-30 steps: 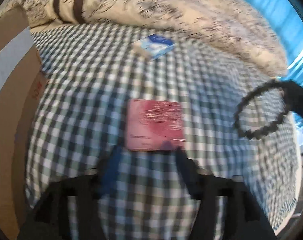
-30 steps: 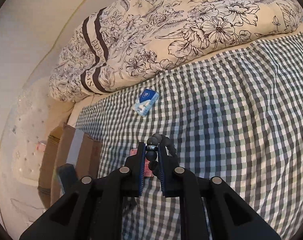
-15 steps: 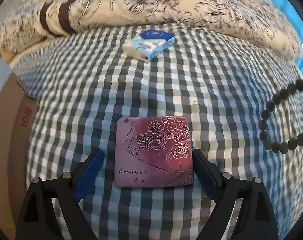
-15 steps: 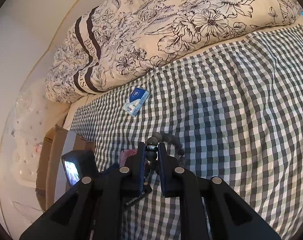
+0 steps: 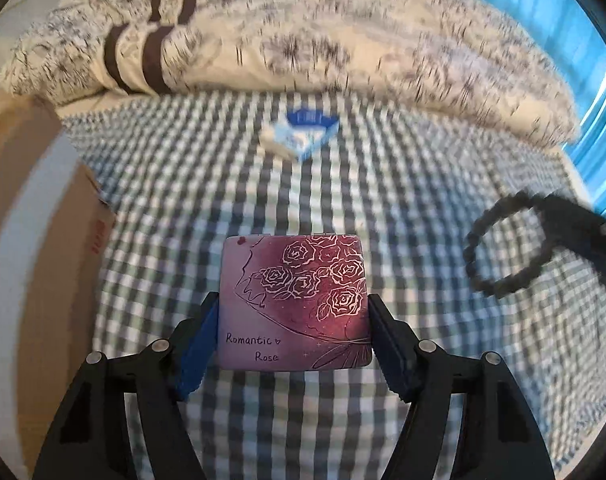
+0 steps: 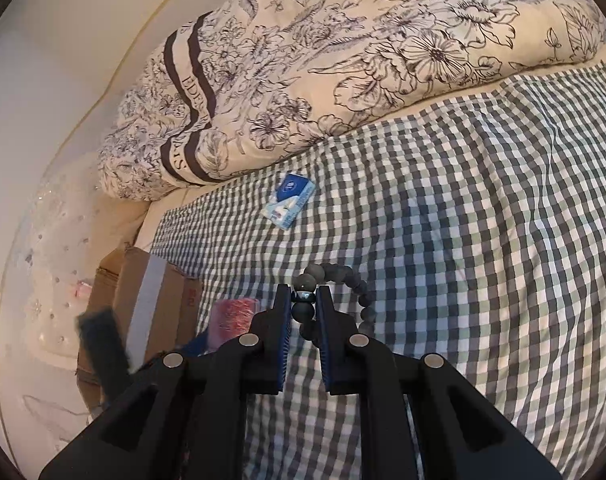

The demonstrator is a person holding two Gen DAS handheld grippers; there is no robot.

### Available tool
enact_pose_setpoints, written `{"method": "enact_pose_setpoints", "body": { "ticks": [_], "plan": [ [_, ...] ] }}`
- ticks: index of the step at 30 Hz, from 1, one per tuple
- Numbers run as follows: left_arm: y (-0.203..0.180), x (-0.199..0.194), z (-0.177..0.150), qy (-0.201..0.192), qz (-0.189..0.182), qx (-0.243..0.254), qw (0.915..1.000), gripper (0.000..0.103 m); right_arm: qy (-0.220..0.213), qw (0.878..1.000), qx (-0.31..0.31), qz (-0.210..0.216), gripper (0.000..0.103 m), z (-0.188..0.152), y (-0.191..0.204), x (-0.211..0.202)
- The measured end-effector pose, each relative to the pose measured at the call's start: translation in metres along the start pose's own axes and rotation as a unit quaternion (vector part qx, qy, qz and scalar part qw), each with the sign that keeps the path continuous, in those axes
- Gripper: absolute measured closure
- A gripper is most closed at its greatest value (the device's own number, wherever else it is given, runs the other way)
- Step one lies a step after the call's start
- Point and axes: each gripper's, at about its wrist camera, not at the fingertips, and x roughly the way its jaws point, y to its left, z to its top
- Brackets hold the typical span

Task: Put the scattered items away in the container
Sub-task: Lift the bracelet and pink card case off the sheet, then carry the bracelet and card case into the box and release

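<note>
**Left wrist and right wrist views: both tools loaded above the bed**

Left wrist view: the left tool point(image 5: 293, 332) is clamped on a square maroon case point(image 5: 294, 300), its blue-padded fingers point(image 5: 199, 344) pressing the case's left and right edges. The lid bears a line drawing of roses and the words "Romantic Rose". Whether the case touches the checked bedsheet point(image 5: 403, 208) beneath it cannot be told. Farther off on the sheet, near the floral duvet point(image 5: 303, 32), lies a blue-and-white tissue packet point(image 5: 303, 136), blurred. At the left edge stands a cardboard box point(image 5: 35, 240) with a pale tape strip along its top. At the right, the right tool appears as a dark blur carrying a ring of beads point(image 5: 503, 248).

Right wrist view: the right tool point(image 6: 303, 312) is closed on a dark bead bracelet point(image 6: 343, 292); two or three beads sit pinched between its blue pads, and the rest of the loop curves out to the right, over the sheet point(image 6: 483, 220). The tissue packet point(image 6: 290, 200) rests on the sheet just beside the duvet's point(image 6: 343, 60) near edge. The cardboard box point(image 6: 143, 304) stands at the bed's left side, with the maroon case point(image 6: 233, 316) visible just right of it, blurred.
</note>
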Motion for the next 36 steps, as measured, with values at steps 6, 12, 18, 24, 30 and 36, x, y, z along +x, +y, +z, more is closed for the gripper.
{"method": "enact_pose_setpoints", "body": {
  "ticks": [6,12,18,24,30,36],
  "plan": [
    [0.012,-0.051,0.015,-0.043,-0.008,-0.005,0.9991,0.031,-0.011,1.000,-0.020,0.017,0.091,-0.001,0.035,-0.018],
    [0.036,-0.106,0.019,-0.084,-0.002,-0.014,0.9964,0.031,-0.026,0.998,-0.057,0.032,0.091,-0.008,0.090,-0.035],
    [0.088,-0.160,0.007,-0.107,0.017,-0.035,0.9935,0.031,-0.029,0.993,-0.093,0.061,0.091,-0.023,0.157,-0.038],
    [0.161,-0.203,-0.010,-0.120,0.050,-0.070,0.9890,0.031,-0.012,0.985,-0.133,0.105,0.091,-0.044,0.243,-0.019],
    [0.219,-0.205,-0.033,-0.110,0.062,-0.105,0.9864,0.031,0.027,0.979,-0.167,0.112,0.091,-0.065,0.304,0.023],
    [0.243,-0.179,-0.045,-0.084,0.058,-0.114,0.9882,0.030,0.049,0.978,-0.192,0.061,0.082,-0.081,0.322,0.068]
  ]
}}
